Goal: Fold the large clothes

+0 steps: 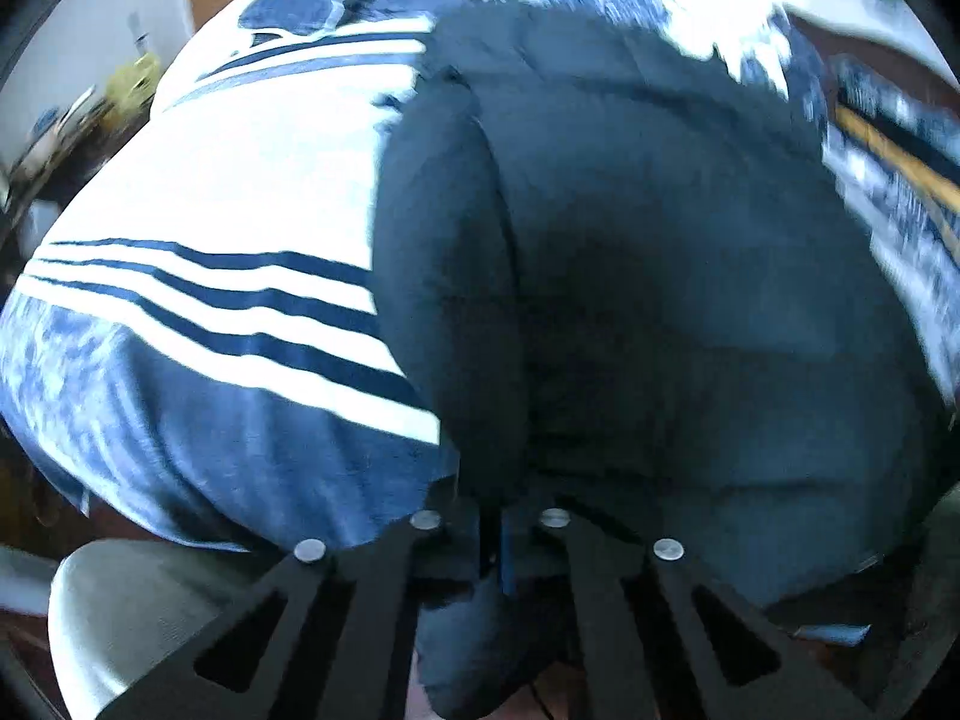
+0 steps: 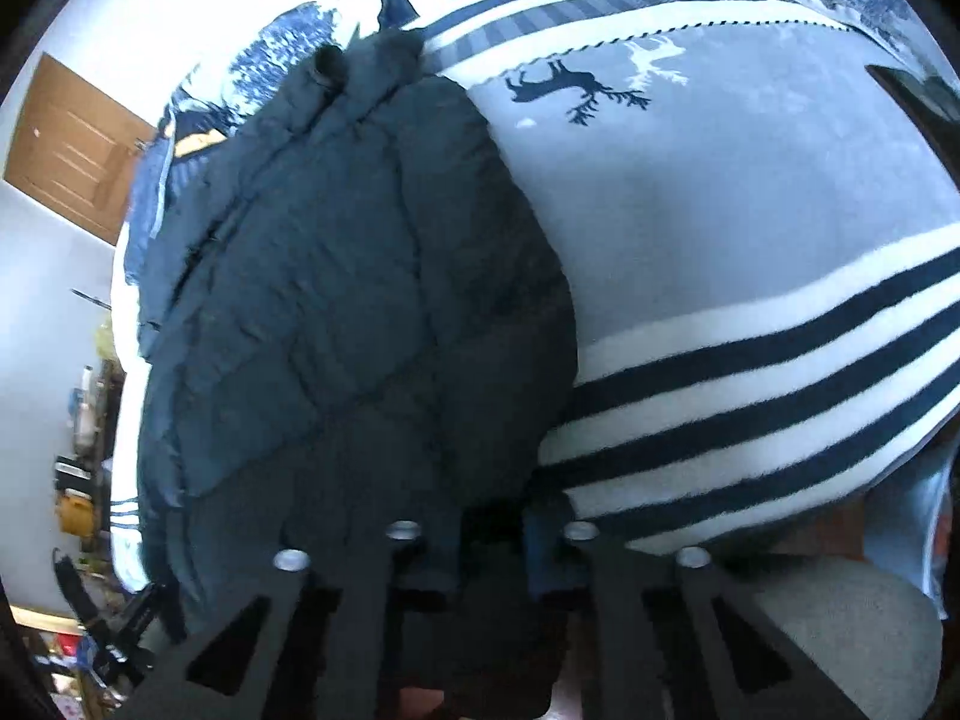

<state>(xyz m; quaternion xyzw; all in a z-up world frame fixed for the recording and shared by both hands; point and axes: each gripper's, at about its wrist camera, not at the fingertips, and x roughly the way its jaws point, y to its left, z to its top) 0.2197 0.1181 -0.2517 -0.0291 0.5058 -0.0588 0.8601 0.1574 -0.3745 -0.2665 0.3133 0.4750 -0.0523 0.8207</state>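
On the bed, over a striped blanket [image 2: 750, 324] with a deer motif, lies one dark quilted jacket [image 2: 336, 300], its near hem hanging toward both cameras. Left claw [image 1: 491, 525]: drawn together, hem fabric between its tips. Right claw [image 2: 492, 537]: likewise together at the hem's other corner. Step in hand, as judged: both hem corners taken, fold about to start. Next move calls for lifting the two corners evenly and carrying them toward the collar, keeping the padding from bunching. Writing, brands, labels: none legible.
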